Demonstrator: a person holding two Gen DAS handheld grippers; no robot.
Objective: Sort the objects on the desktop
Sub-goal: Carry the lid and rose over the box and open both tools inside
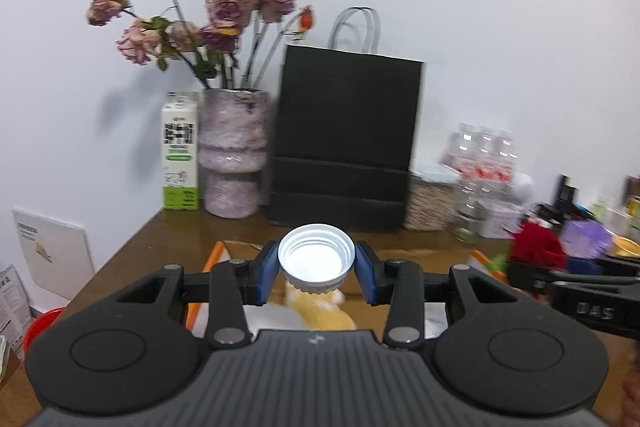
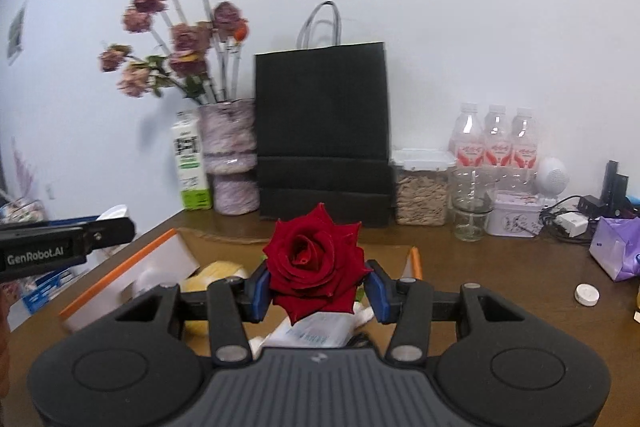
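In the left wrist view my left gripper (image 1: 317, 269) is shut on a white screw lid (image 1: 316, 255), its hollow side facing the camera, held above the table. In the right wrist view my right gripper (image 2: 318, 285) is shut on a red rose (image 2: 316, 253), the bloom facing the camera. Below both lies an open cardboard box (image 2: 132, 267) with orange edges, holding a yellow object (image 2: 218, 273) and a white packet (image 2: 316, 333). The rose (image 1: 536, 247) and the right gripper's body also show at the right edge of the left wrist view.
Along the wall stand a green-and-white carton (image 2: 190, 167), a vase of dried roses (image 2: 232, 155), a black paper bag (image 2: 322, 131), a grain container (image 2: 422, 187), a glass jar (image 2: 472, 207) and three water bottles (image 2: 496, 137). A purple bag (image 2: 616, 247) and a small white cap (image 2: 587, 294) lie on the right.
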